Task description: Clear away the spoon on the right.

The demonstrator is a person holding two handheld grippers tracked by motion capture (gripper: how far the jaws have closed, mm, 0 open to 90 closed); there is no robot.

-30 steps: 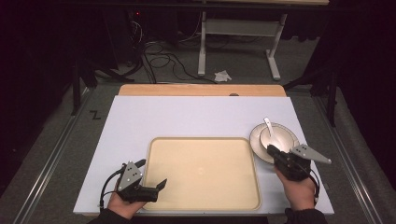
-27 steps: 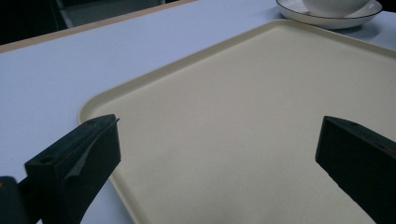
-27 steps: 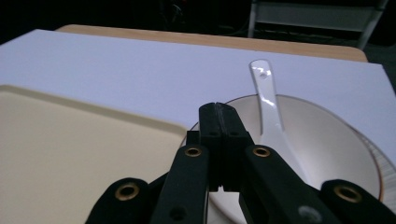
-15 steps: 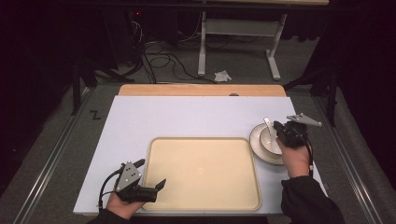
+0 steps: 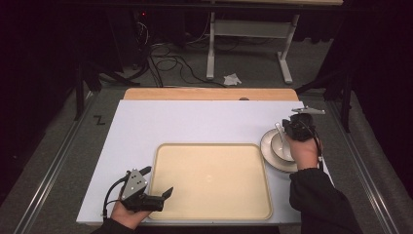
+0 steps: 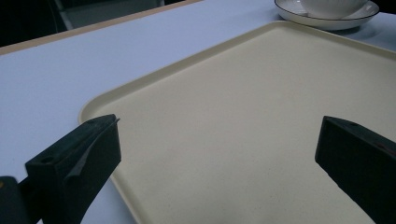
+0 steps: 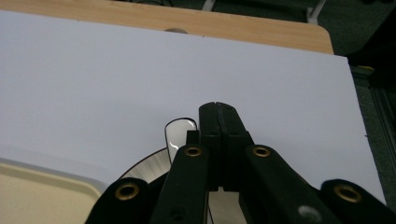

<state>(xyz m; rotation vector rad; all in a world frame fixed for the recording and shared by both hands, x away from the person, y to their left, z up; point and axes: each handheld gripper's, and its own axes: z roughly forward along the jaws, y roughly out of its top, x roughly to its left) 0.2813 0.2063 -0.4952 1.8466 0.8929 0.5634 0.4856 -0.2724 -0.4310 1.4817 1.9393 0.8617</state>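
Since the earlier frames, my right gripper (image 5: 292, 126) has travelled from the lower right of the high view up toward the middle right, and it now hangs over the far rim of the saucer (image 5: 267, 150). My left gripper (image 5: 157, 194) has not shifted; it rests at the lower left, at the near left corner of the cream tray (image 5: 209, 180).

Right gripper state: jaws fully closed, pad against pad, with nothing between them (the right gripper view shows the two black jaws meeting along a seam). Just left of the jaw tips in that view lies the handle end of a spoon (image 7: 180, 130), jutting past the saucer edge (image 7: 144, 168) onto the white table top (image 7: 93, 70). I judge that I have brought the closed jaws beside the handle to line up on it before opening for a pinch.

Left gripper state: jaws wide apart, holding nothing; the left gripper view looks between them across the bare tray (image 6: 243, 121) toward the saucer (image 6: 327, 21) and cup (image 6: 331, 5) at the upper right.

Location of the work items: saucer, cup (image 5: 282, 148) and spoon (image 5: 278, 131) sit together at the middle right of the high view, just beside the tray's right edge. The tray is empty, presumably the destination, which would explain the left gripper waiting open at its corner.
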